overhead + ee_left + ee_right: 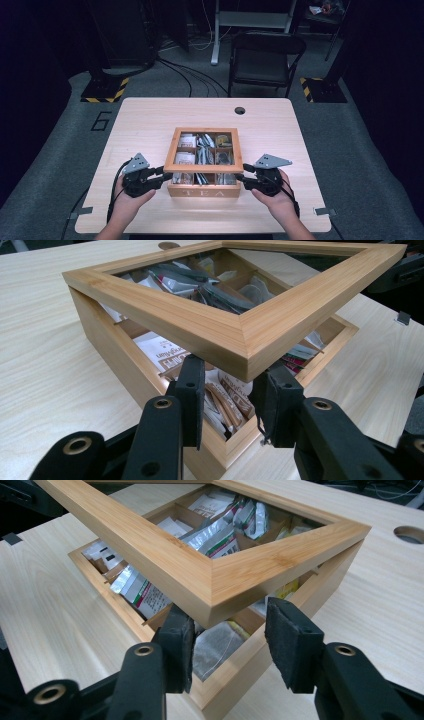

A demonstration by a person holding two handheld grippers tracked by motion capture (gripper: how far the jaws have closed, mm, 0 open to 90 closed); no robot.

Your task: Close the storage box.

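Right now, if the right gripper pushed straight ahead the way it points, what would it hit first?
Probably the raised lid's near corner, right ahead of the right gripper; the tea box lies just beneath.

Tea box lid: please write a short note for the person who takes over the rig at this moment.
Grippers: the left gripper has its jaws shut on the front left corner of the lid. The right gripper has its jaws around the front right corner, one pad apart from the wood.
Things: the tea box stands on the table, with tea bags inside.
Done: the lid's front is raised a little.
Left: probably close the right jaws, then swing the lid open.
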